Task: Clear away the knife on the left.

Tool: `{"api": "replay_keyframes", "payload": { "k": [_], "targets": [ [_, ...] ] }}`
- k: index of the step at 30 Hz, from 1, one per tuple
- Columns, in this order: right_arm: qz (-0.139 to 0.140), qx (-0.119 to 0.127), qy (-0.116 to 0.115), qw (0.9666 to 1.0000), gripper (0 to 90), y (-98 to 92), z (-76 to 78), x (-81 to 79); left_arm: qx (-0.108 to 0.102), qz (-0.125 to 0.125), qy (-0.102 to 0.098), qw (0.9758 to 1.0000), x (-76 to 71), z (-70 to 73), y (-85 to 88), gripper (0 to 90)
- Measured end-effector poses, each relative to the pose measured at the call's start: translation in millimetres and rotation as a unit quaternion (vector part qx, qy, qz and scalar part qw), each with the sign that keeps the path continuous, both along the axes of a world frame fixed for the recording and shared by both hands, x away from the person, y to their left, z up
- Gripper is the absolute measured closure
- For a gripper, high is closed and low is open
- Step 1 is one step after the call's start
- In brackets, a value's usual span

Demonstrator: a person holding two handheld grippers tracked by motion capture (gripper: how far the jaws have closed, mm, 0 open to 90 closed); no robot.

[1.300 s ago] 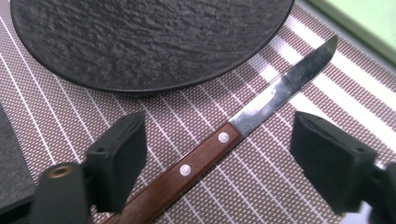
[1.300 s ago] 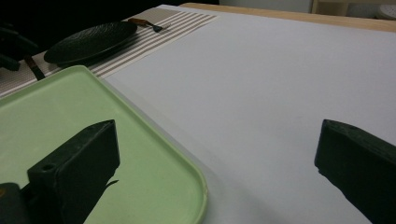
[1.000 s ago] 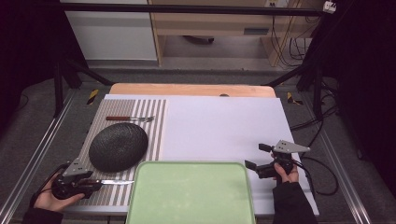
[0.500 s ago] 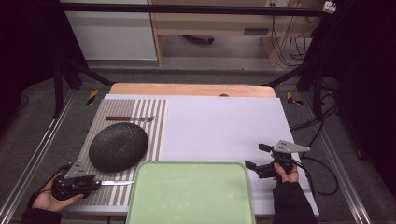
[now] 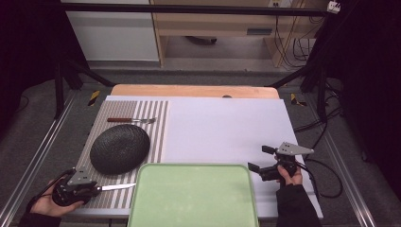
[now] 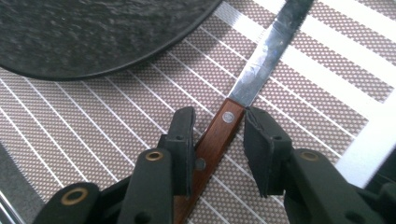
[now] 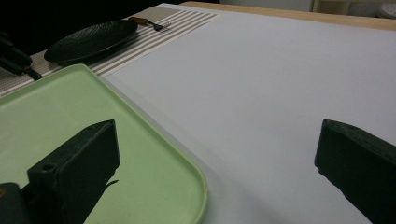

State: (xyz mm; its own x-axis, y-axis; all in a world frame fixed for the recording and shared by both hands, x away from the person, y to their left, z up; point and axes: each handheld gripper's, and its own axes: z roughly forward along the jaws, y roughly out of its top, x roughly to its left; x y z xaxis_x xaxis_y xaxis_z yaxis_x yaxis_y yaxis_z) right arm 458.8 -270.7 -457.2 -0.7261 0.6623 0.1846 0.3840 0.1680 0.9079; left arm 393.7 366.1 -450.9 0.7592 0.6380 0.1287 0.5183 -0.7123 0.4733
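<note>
A wood-handled knife [image 5: 116, 187] lies on the striped placemat [image 5: 160, 124], left of the green tray [image 5: 142, 198]. My left gripper [image 5: 97, 188] sits low over the knife's handle [image 6: 219, 135]. Its jaws have just been closing and stand on either side of the handle, close to the wood, with no firm pinch visible. A black textured plate [image 5: 119, 148] rests just beyond the knife, and its rim [image 6: 93, 32] shows in the left gripper view. My right gripper [image 5: 260, 158] stands open and empty on the white sheet [image 5: 227, 127] beside the tray's right edge [image 7: 198, 186].
A fork [image 5: 131, 120] with a wooden handle lies at the far end of the placemat, behind the plate [image 7: 88, 39]. A wooden board edge [image 5: 194, 91] runs along the back of the table. Metal rails flank both sides. The white sheet is bare.
</note>
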Motion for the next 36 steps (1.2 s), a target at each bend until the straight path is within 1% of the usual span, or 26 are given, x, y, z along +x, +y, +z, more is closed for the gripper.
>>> {"api": "replay_keyframes", "payload": {
  "k": [2, 6, 7, 11, 16, 20, 23, 24, 26, 28, 31, 34, 36],
  "targets": [
    [0.001, -0.001, 0.001, 1.0000, 0.4, 0.0, 0.0, 0.0, -0.002, 0.000, 0.006, 1.0000, -0.1, 1.2, 0.1, 65.9],
    [0.001, 0.000, 0.001, 1.0000, 0.4, 0.1, -0.1, 0.0, -0.001, -0.001, 0.007, 1.0000, -0.3, 2.1, 0.4, 67.1],
    [0.002, -0.001, 0.001, 1.0000, 0.4, -0.1, 0.0, 0.0, 0.000, 0.000, 0.004, 1.0000, -0.2, 2.2, 0.3, 67.5],
    [0.002, 0.000, 0.000, 1.0000, 0.4, 0.1, -0.1, 0.1, -0.003, 0.003, 0.004, 1.0000, 0.9, 1.5, 0.7, 67.1],
    [0.002, 0.000, 0.000, 1.0000, 0.5, 0.1, -0.2, 0.1, 0.001, -0.003, 0.003, 1.0000, -0.1, 0.8, -1.5, 67.4],
    [0.003, -0.001, 0.000, 1.0000, 0.6, 0.1, -0.2, 0.0, 0.004, -0.007, 0.012, 0.9999, -1.6, 2.7, -2.1, 69.4],
    [0.004, 0.000, 0.000, 1.0000, 0.6, 0.0, 0.0, -0.1, 0.001, -0.001, 0.009, 1.0000, -0.6, 2.4, -1.4, 70.0],
    [0.004, 0.000, 0.000, 1.0000, 0.6, 0.0, 0.0, -0.1, 0.000, 0.003, 0.006, 1.0000, 0.2, 2.0, -1.0, 70.0],
    [0.004, -0.001, 0.000, 1.0000, 0.6, 0.1, -0.1, 0.1, 0.001, 0.001, 0.001, 1.0000, 0.3, 0.2, -1.8, 69.1],
    [0.004, -0.001, 0.000, 1.0000, 0.6, 0.1, -0.2, 0.2, 0.004, -0.001, 0.001, 1.0000, 0.6, -0.4, -3.4, 68.5],
    [0.004, -0.001, -0.001, 1.0000, 0.6, 0.1, -0.2, 0.1, -0.001, 0.003, 0.002, 1.0000, 0.6, -0.6, -3.5, 68.9],
    [0.004, -0.001, -0.001, 1.0000, 0.7, 0.0, 0.0, -0.1, 0.005, 0.001, 0.005, 1.0000, 0.0, 0.5, -5.4, 69.7],
    [0.005, -0.001, -0.001, 1.0000, 0.7, -0.1, 0.0, -0.1, 0.005, 0.003, 0.006, 1.0000, 0.0, 0.7, -5.4, 70.0]
  ]
}}
